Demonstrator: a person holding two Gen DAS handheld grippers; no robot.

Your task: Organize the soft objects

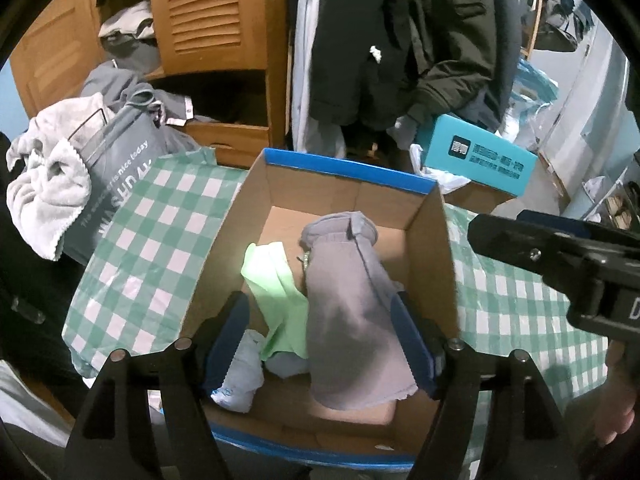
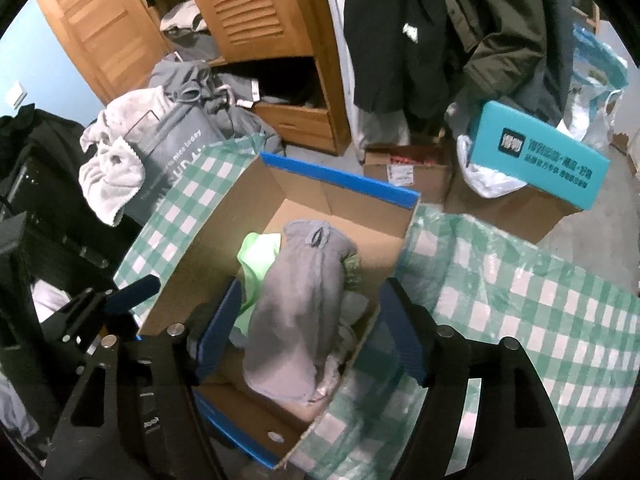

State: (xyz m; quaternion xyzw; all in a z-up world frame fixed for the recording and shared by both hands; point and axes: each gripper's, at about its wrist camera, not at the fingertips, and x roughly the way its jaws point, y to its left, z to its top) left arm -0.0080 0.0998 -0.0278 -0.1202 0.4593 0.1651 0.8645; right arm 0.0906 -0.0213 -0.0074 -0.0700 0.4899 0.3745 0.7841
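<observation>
Box (image 1: 344, 172): holding a grey garment (image 1: 352, 304), a green cloth (image 1: 276, 280).
Left claw (image 1: 320, 340): standing spread, pinching nothing.
Right claw (image 2: 312, 332): standing spread, empty.

Both cams ride on the grippers and look steeply down into the open cardboard box (image 1: 352, 196), pretty close up, with the wardrobe (image 1: 216, 20) behind it. The left wrist view sits about square over the box with the right gripper (image 1: 560, 256) poking in at its right edge. The right wrist view comes from further right, catching the same box (image 2: 340, 184), the checkered cloth (image 2: 520, 300) and the left gripper (image 2: 120, 300) at its left.
</observation>
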